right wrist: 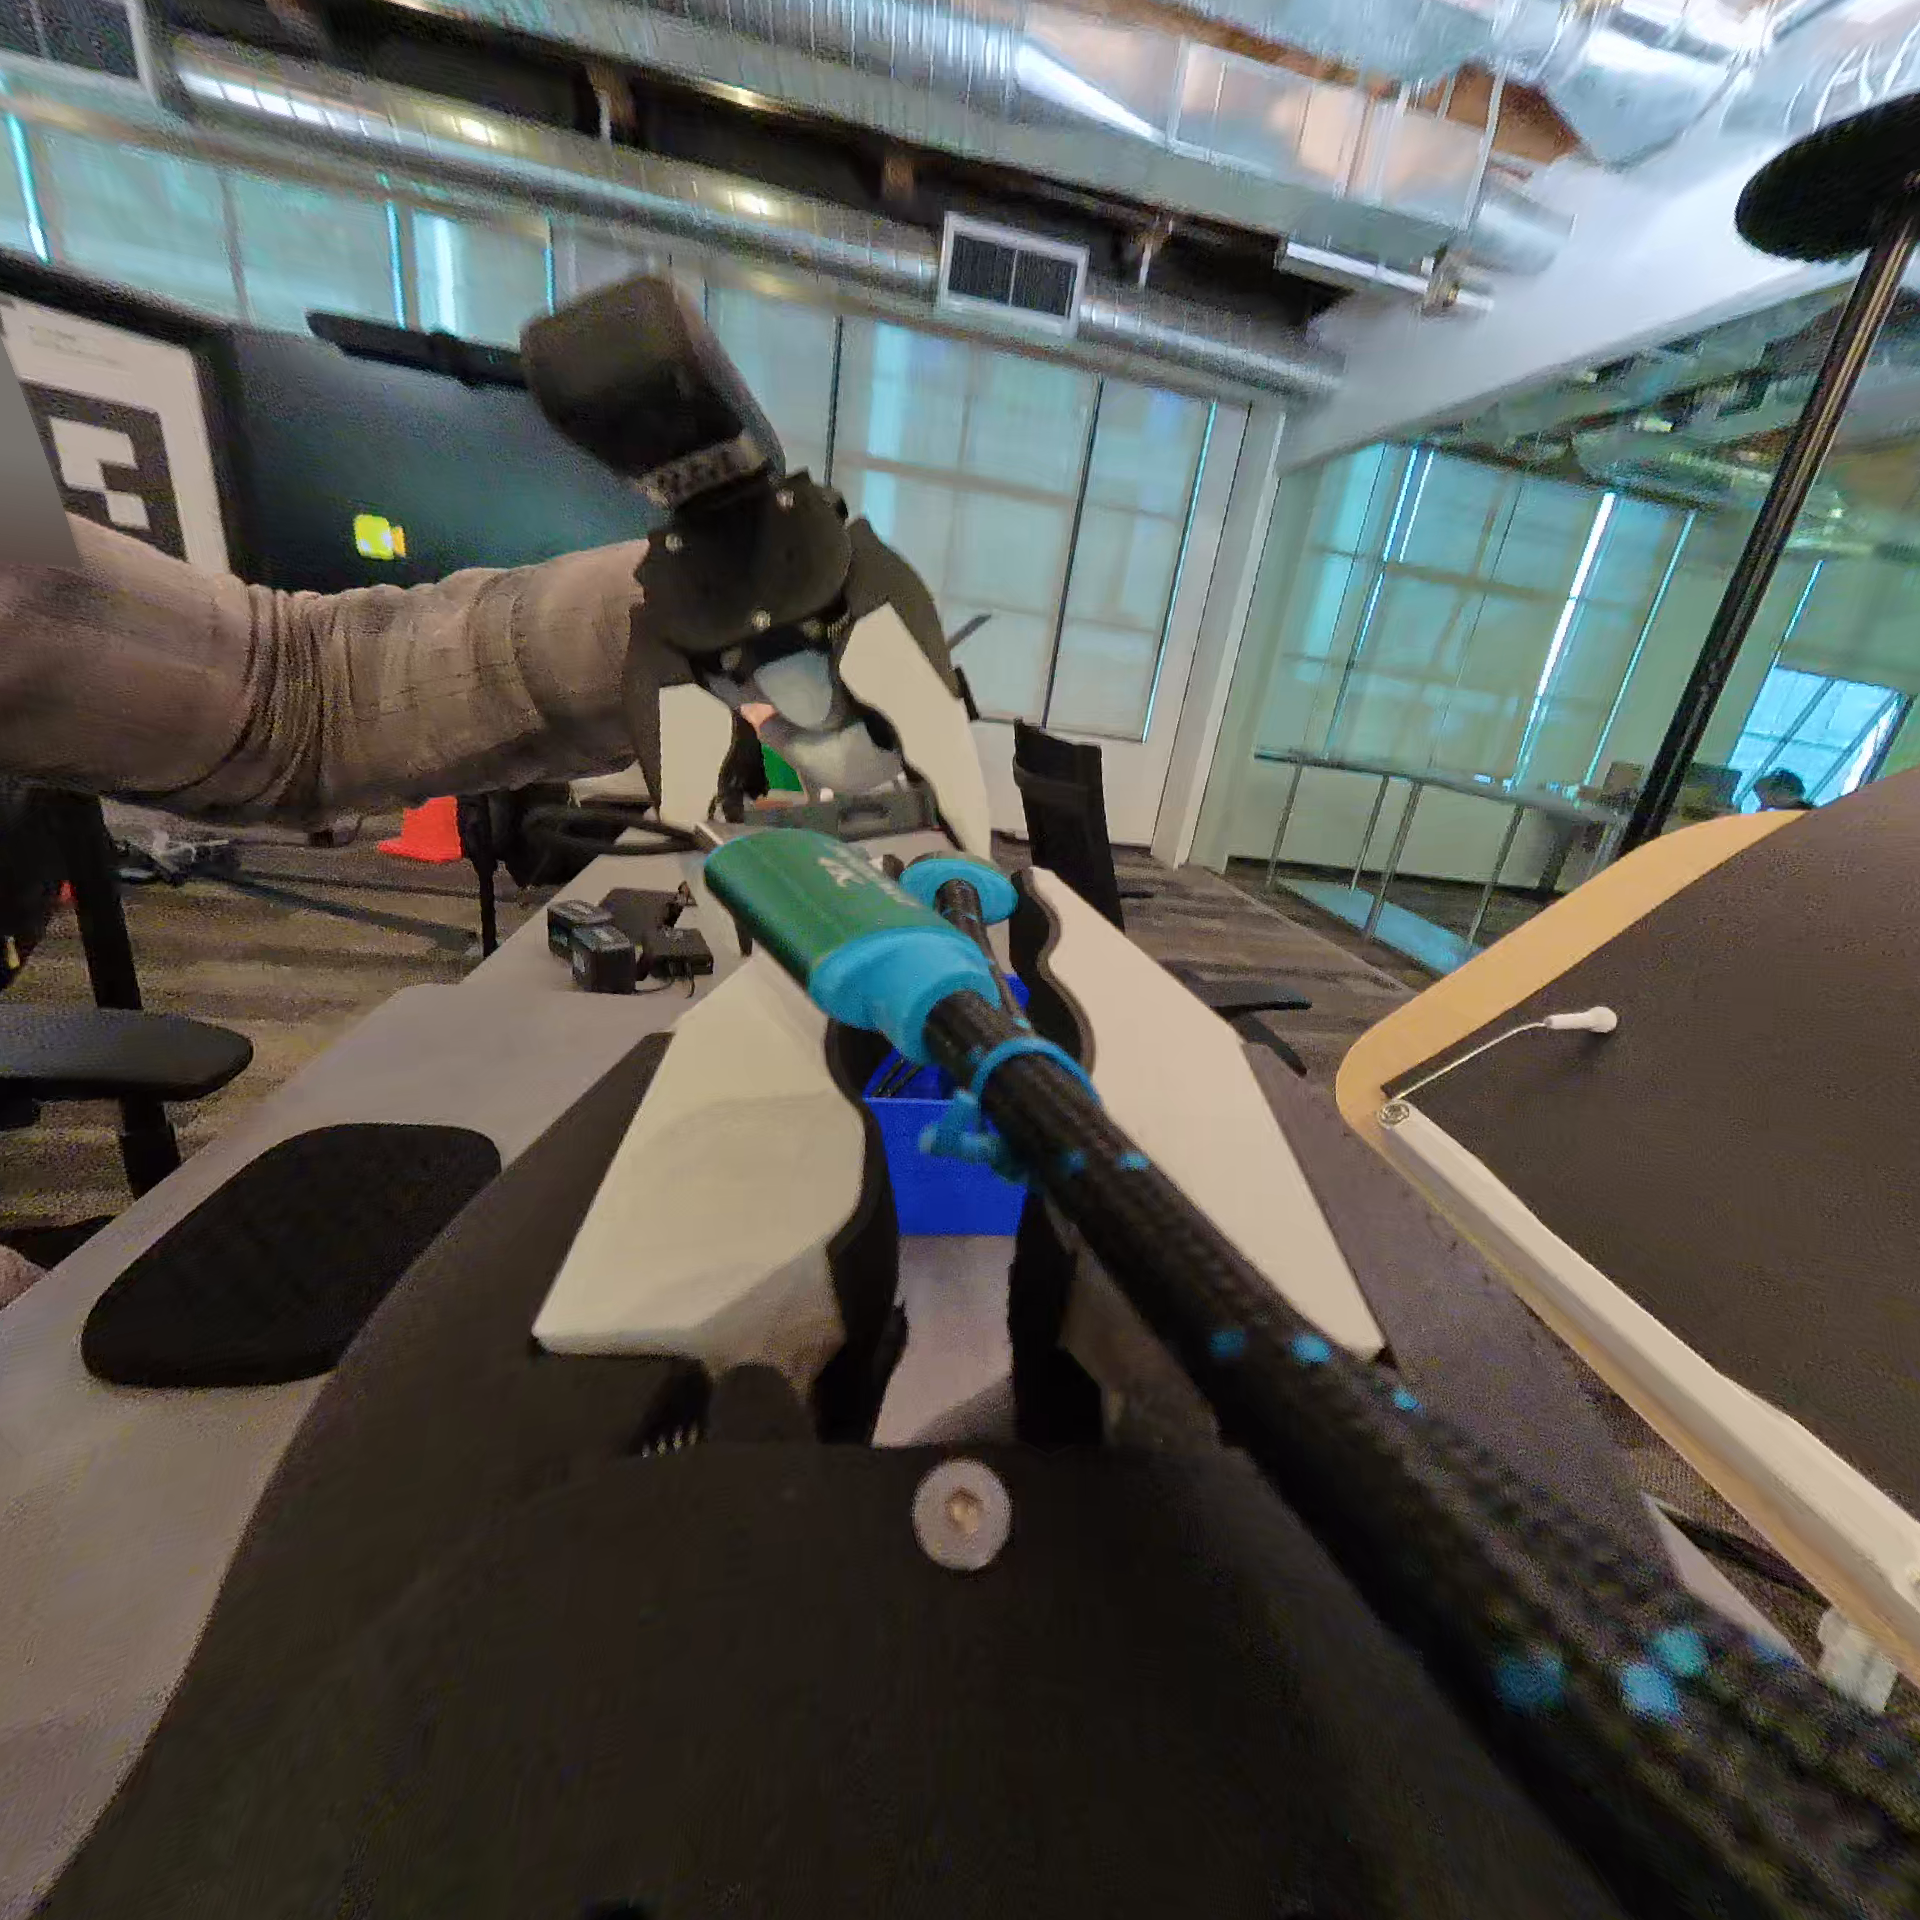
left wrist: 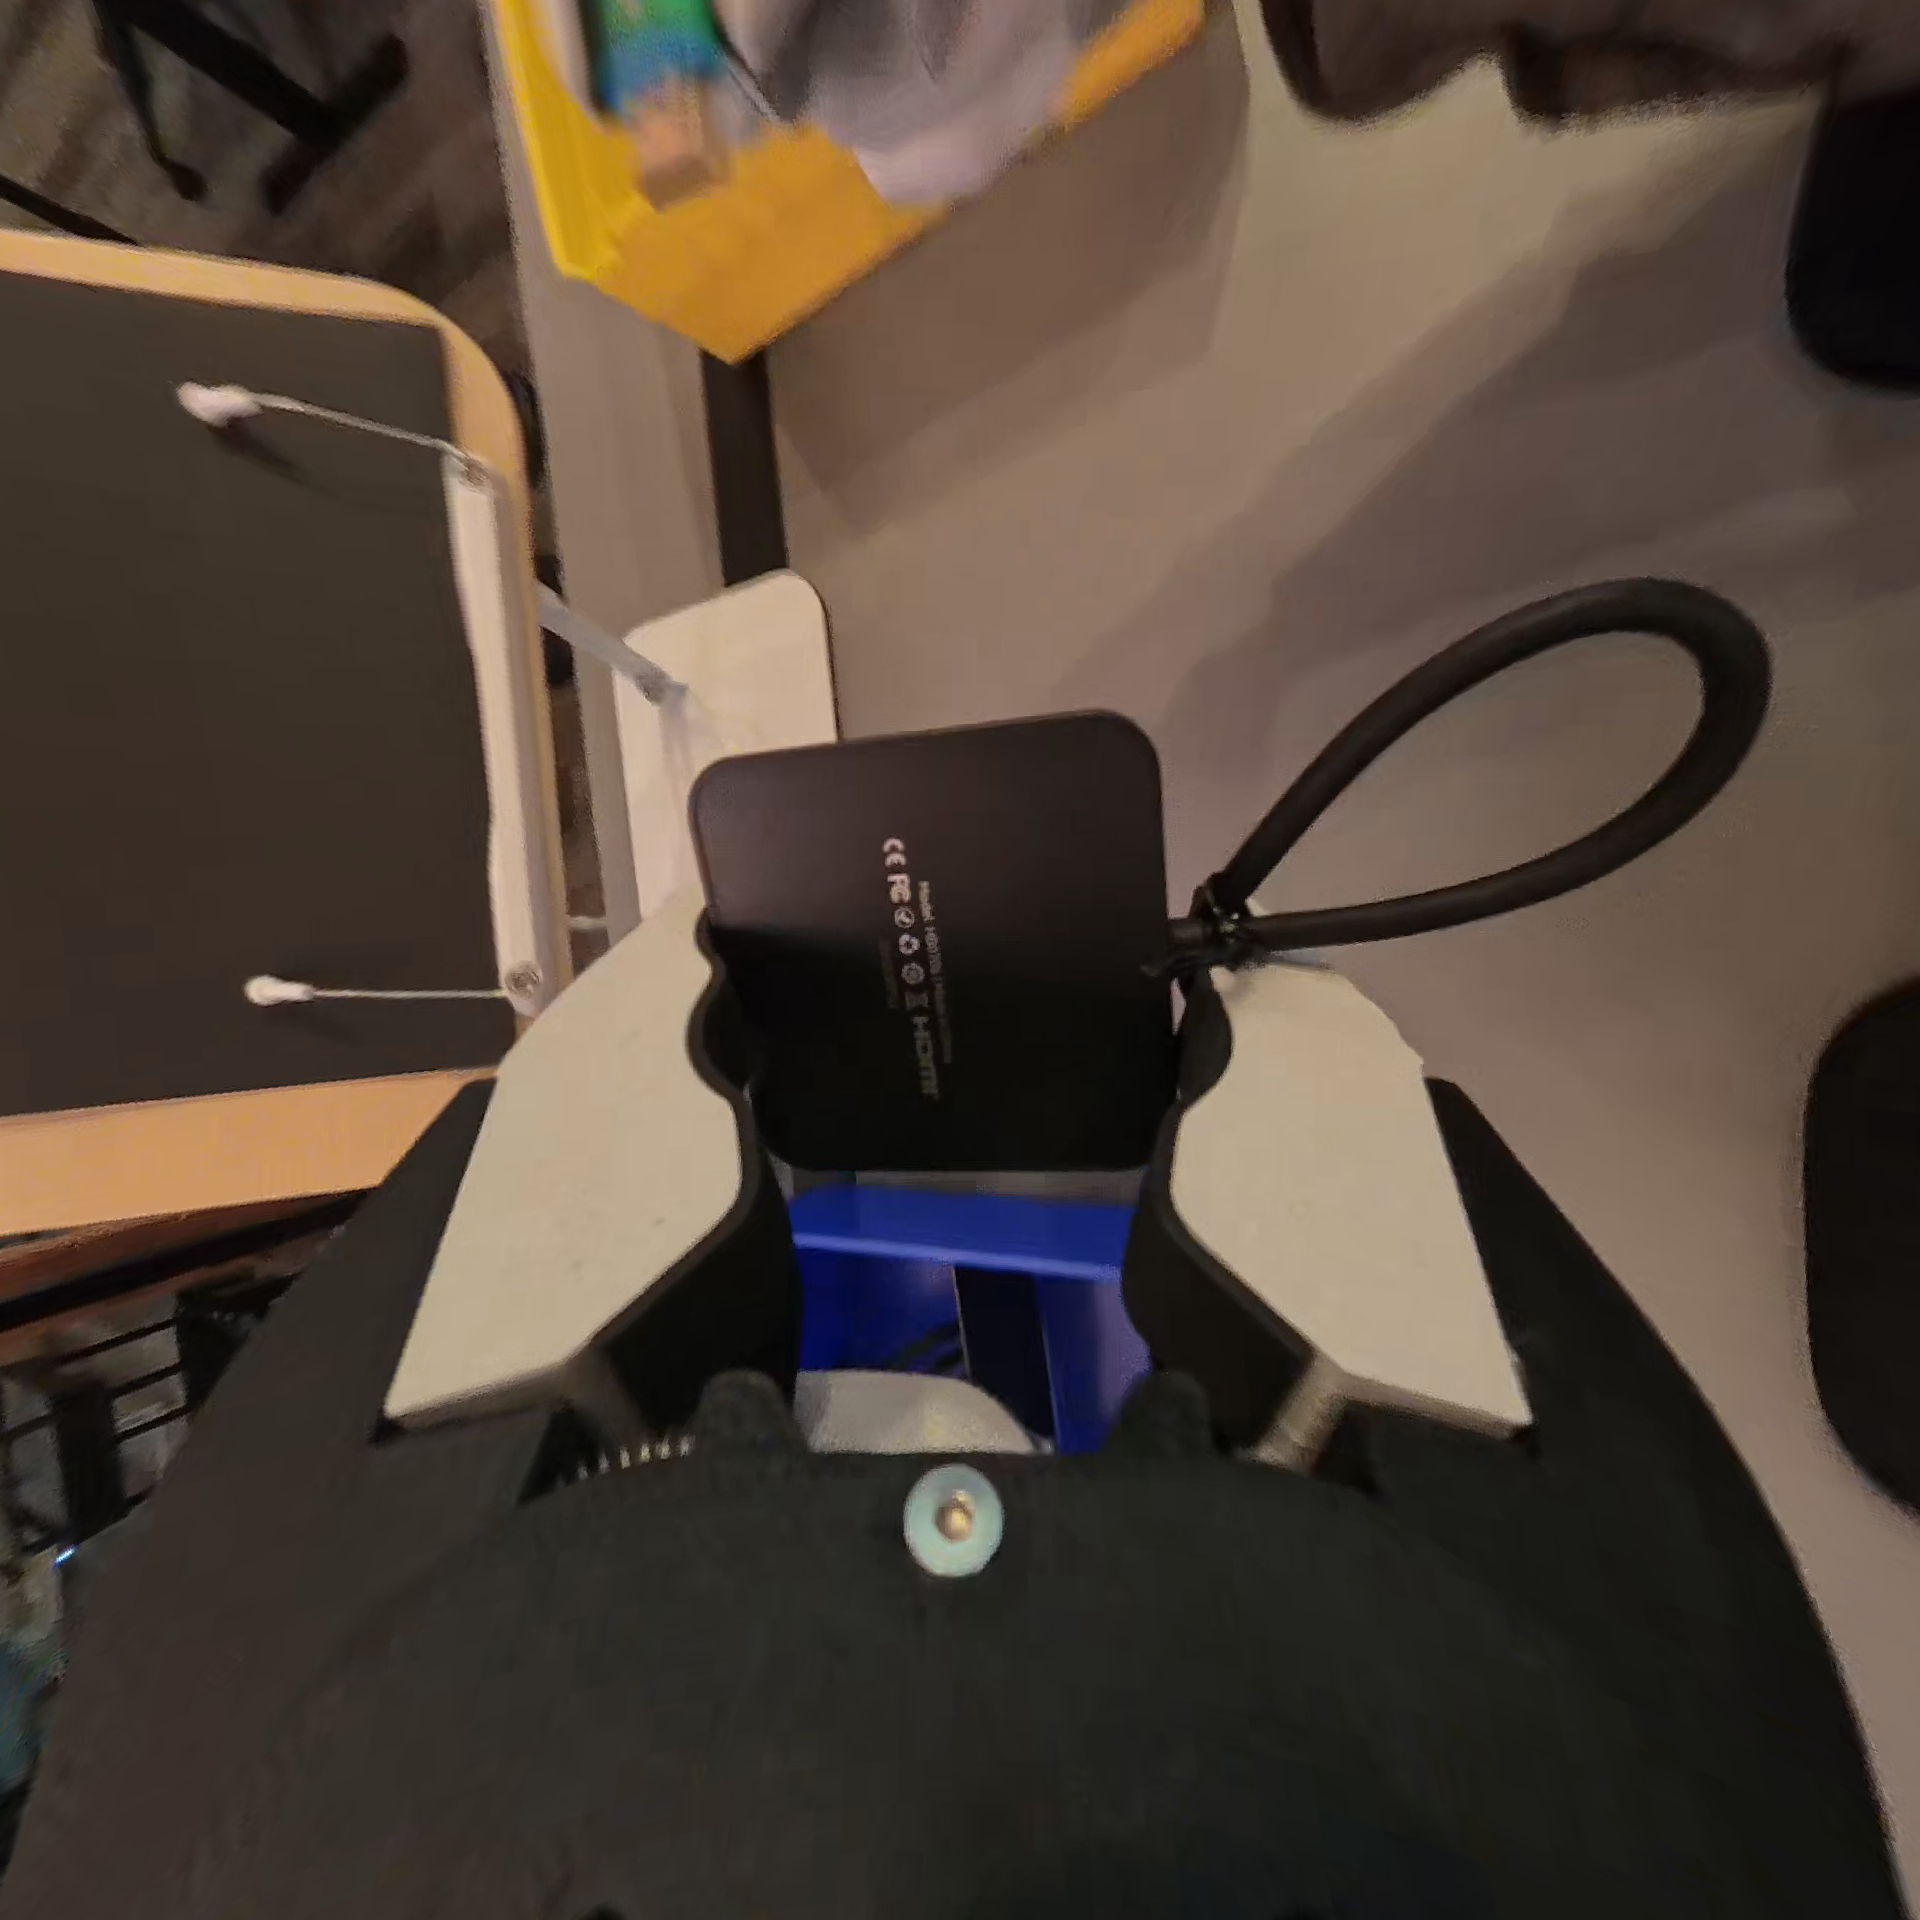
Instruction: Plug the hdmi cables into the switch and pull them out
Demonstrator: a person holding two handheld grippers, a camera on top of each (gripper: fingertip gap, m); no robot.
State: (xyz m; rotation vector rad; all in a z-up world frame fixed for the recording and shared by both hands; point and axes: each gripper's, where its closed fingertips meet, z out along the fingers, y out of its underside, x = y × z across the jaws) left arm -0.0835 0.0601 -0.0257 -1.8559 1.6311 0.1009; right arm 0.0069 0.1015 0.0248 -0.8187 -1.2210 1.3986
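- We see the grey tabletop [right wrist: 208, 1060] stretching under and ahead of both tools.
- Our left tool [left wrist: 940, 997] is clamped on the black switch [left wrist: 925, 935], whose short cable [left wrist: 1507, 790] loops off to the tool's right.
- Our right tool [right wrist: 914, 987] grips the green-and-blue hdmi cable [right wrist: 831, 914] by its plug, the braided cord trailing back over the tool's right finger.
- A blue bin [right wrist: 945, 1174] sits just beyond the right tool's fingers.

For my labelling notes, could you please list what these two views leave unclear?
- Left wrist view: the flat black switch box shows only its back; its ports are hidden by the left gripper.
- Right wrist view: the green-and-blue HDMI plug has its metal tip hidden.
- Left wrist view: the yellow bin is blurred.
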